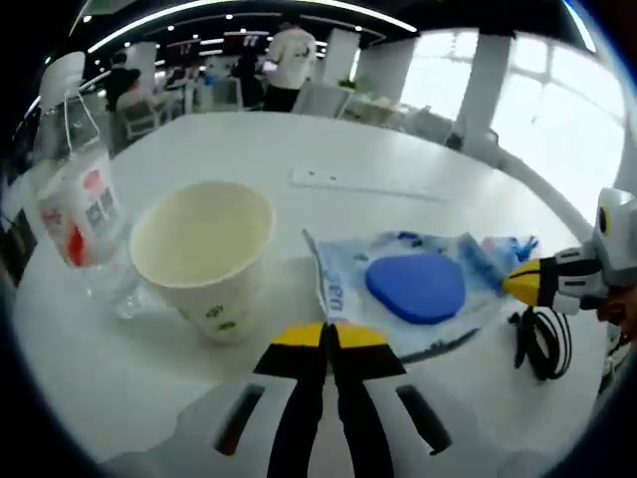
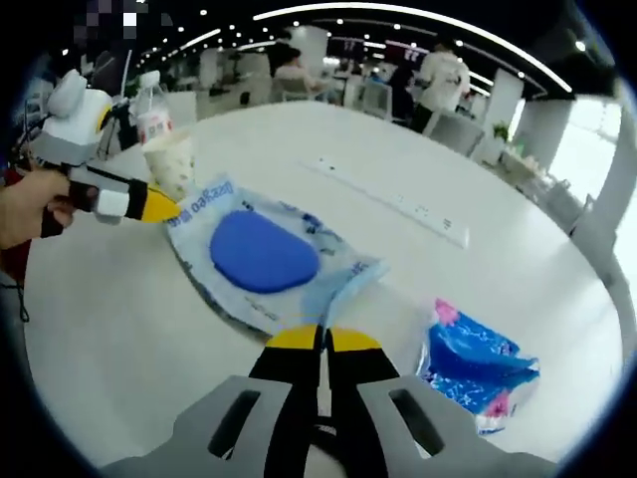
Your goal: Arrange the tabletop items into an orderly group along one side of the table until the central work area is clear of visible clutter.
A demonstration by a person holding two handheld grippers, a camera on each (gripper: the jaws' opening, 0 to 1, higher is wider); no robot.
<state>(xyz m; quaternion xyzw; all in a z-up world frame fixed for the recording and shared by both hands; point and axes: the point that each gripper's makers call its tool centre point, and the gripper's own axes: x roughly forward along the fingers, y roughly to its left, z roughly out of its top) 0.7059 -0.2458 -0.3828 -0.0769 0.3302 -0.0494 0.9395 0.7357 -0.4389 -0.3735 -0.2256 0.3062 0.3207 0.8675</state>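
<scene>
**Clutter still spread across white round table as two grippers meet at a plastic pouch**

A clear plastic pouch with a blue oval pad inside (image 1: 416, 287) is seen lying flat near the middle of the white table (image 1: 299, 149). In the left gripper view, the left gripper (image 1: 327, 337) is shown with its yellow-tipped jaws pressed together at the pouch's near edge; whether the film is pinched between them cannot be told. A cream paper cup (image 1: 204, 254) is seen upright just beside the pouch, and a clear plastic bottle with a white cap and red-printed label (image 1: 75, 189) stands close behind the cup. A looped black cable (image 1: 539, 344) lies on the table beyond the pouch, and the right gripper (image 1: 523, 282) is caught entering from the right, its tip at the pouch's far edge.

In the right gripper view, the right gripper's jaws are shown closed, tips against the pouch's edge, with no grip on it that can be confirmed. Something missed by the other camera is revealed here: a blue and pink tissue packet (image 2: 478, 366) lying apart from the pouch. The long white power strip (image 2: 393, 199) set into the tabletop is shown more plainly, and a person's hand (image 2: 30, 209) is seen holding the left gripper, whose tip rests at the pouch's corner below the cup and bottle.
</scene>
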